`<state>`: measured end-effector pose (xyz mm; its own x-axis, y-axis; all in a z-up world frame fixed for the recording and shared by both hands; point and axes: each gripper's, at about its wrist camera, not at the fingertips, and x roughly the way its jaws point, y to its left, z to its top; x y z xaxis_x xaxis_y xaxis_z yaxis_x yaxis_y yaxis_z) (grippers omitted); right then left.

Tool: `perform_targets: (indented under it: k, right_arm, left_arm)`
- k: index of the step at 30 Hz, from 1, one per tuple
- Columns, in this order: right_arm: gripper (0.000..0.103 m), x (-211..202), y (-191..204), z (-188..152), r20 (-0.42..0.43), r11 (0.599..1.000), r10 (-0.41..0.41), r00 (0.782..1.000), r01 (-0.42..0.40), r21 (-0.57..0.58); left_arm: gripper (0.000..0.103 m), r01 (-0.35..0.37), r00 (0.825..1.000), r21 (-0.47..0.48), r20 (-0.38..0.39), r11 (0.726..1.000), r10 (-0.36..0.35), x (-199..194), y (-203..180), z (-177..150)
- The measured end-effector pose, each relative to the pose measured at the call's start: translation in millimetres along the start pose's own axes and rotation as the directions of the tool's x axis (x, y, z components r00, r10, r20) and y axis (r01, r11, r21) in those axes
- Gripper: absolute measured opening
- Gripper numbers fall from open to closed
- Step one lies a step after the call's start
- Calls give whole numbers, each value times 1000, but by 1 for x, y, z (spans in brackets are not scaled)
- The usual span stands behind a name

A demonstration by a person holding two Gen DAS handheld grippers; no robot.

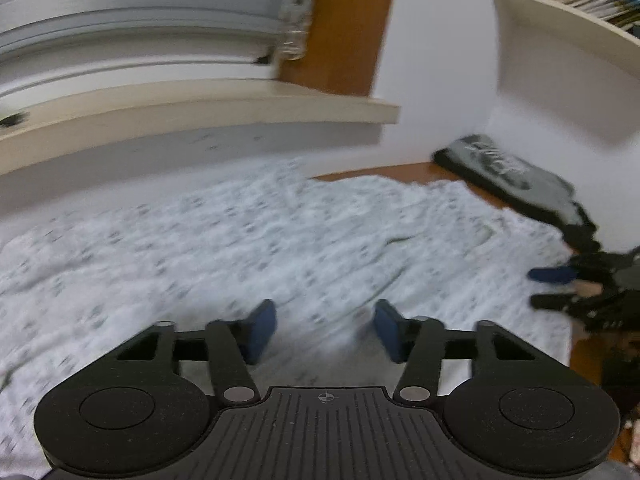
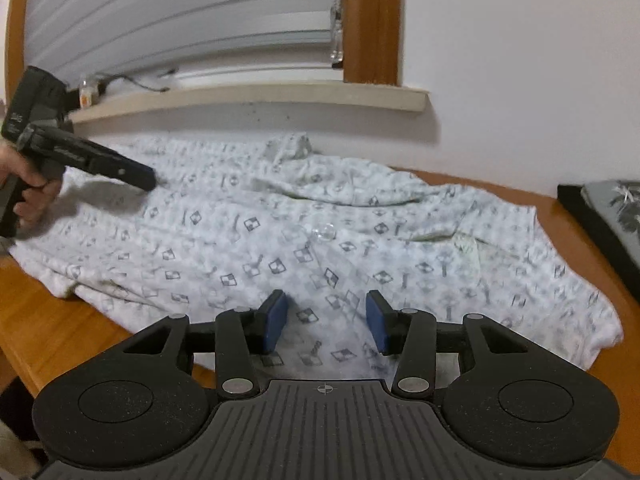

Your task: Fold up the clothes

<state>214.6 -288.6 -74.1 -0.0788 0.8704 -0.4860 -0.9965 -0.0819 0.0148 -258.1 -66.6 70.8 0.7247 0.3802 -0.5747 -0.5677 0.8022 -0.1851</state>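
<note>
One white shirt (image 2: 304,232) with little grey square and line shapes lay spread out on the wooden desk (image 2: 60,320), a bit wrinkled, its collar near the wall. One folded grey and black cloth (image 2: 612,216) sat at the desk's right edge. The left tongs (image 1: 325,330) hung over the shirt, released, holding nothing. The right tongs (image 2: 326,322) hung over the shirt's near edge, released too, with nothing between them.

Left wrist view: low, close over the patterned shirt (image 1: 280,240), facing the windowsill (image 1: 240,100). Right wrist view: higher, further back, same facing. Shared: shirt (image 2: 320,232), windowsill (image 2: 280,98), dark cushion (image 1: 508,176) at frame right.
</note>
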Motion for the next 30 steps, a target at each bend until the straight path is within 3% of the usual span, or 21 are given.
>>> perform_targets:
  k: [3, 7, 12, 13, 14, 19, 24, 25, 27, 29, 30]
  right_arm:
    - [45, -1, 1, -2, 3, 1000, -5, 1000, 5, -7]
    - [45, -3, 2, -6, 21, 1000, -4, 1000, 5, -6]
    - [45, -3, 1, -8, 33, 1000, 1, 999, -1, -4]
    - [45, -3, 1, -8, 34, 1000, 2, 999, -2, -3]
    - [45, -3, 1, -9, 34, 1000, 3, 999, -3, -2]
    - [45, -3, 1, -9, 35, 1000, 5, 999, -5, -3]
    - [45, -3, 2, -10, 35, 1000, 5, 999, -5, -4]
    - [45, -3, 2, -10, 34, 1000, 6, 999, -6, -3]
    - [45, -4, 1, -10, 32, 1000, 15, 999, -15, 1]
    - [45, -7, -3, -7, 22, 1000, 26, 999, -26, 12]
    - [45, -11, -5, -5, 19, 999, 28, 999, -29, 24]
  left_arm:
    - [46, 66, 997, 18, -26, 998, -66, 20, -15, 18]
    - [52, 99, 991, 60, -100, 993, -93, 52, -36, 30]
    - [50, 115, 987, 59, -122, 992, -107, 68, -45, 29]
    - [38, 122, 986, 55, -119, 991, -115, 69, -45, 28]
    - [6, 130, 986, 64, -113, 989, -122, 69, -46, 28]
    - [2, 61, 998, 122, 16, 991, -63, 53, -55, 33]
    - [3, -9, 1000, 163, 8, 987, 8, 58, -60, 32]
    - [7, -34, 999, 162, 10, 986, 33, 59, -58, 30]
    - [28, -69, 998, 152, 13, 986, 68, 59, -52, 26]
    - [59, -82, 997, 125, 24, 989, 80, 53, -42, 23]
    - [63, -86, 996, 110, 30, 990, 83, 49, -36, 21]
